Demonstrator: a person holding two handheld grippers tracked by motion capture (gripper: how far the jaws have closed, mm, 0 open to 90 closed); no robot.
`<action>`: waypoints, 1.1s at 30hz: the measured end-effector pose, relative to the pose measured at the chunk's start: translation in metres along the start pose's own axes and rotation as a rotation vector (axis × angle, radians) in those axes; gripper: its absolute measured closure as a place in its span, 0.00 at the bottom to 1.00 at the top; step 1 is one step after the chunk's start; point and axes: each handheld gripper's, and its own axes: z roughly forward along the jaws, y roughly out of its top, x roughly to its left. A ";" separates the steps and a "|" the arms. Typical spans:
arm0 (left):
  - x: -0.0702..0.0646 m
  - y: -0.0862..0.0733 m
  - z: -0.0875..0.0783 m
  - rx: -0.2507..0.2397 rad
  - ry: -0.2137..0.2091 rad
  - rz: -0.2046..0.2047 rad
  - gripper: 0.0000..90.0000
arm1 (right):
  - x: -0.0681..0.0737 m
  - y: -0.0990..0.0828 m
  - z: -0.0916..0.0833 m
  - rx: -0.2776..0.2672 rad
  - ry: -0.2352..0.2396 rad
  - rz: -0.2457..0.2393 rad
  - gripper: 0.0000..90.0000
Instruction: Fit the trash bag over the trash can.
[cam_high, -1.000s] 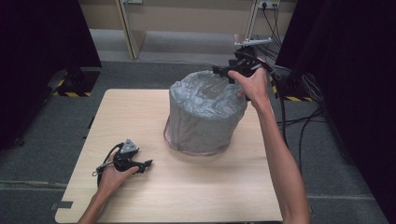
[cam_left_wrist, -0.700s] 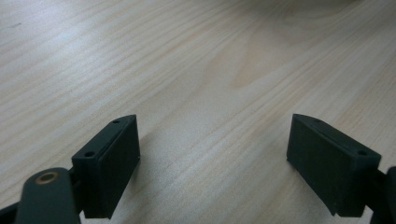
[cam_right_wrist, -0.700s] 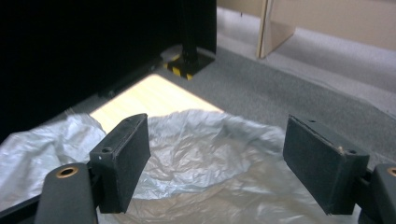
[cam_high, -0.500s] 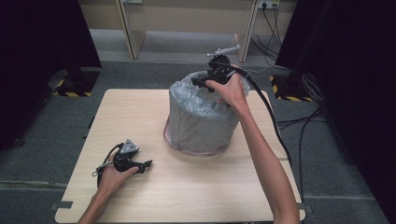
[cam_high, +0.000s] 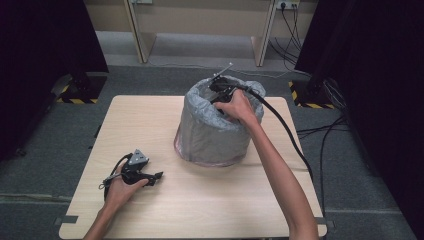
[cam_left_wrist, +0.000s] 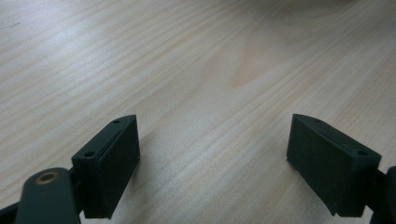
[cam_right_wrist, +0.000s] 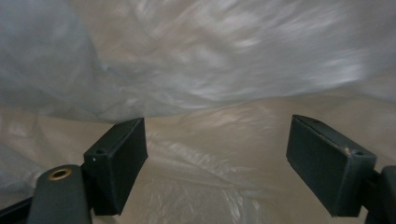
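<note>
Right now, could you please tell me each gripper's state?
Left gripper: open, empty, above the table.
Right gripper: open, empty, inside the lined bin.

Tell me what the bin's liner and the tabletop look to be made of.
The liner looks like thin grey plastic film: crinkled, semi-translucent and glossy, folded over the bin's rim, with bright sheen around the open right tongs. The tabletop looks like pale wood or wood-look laminate: fine straight grain with a matte finish beneath the left tongs. The pictures don't settle which.
</note>
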 end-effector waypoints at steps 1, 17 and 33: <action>0.000 0.000 0.000 0.000 0.000 0.000 0.18 | 0.001 0.000 0.003 0.027 0.009 -0.007 0.24; 0.000 0.000 0.000 0.000 -0.001 0.002 0.18 | -0.003 0.001 -0.030 -0.180 -0.013 0.062 0.26; 0.000 0.000 0.000 -0.001 -0.002 0.001 0.18 | 0.033 0.000 -0.050 -0.279 -0.071 0.024 0.24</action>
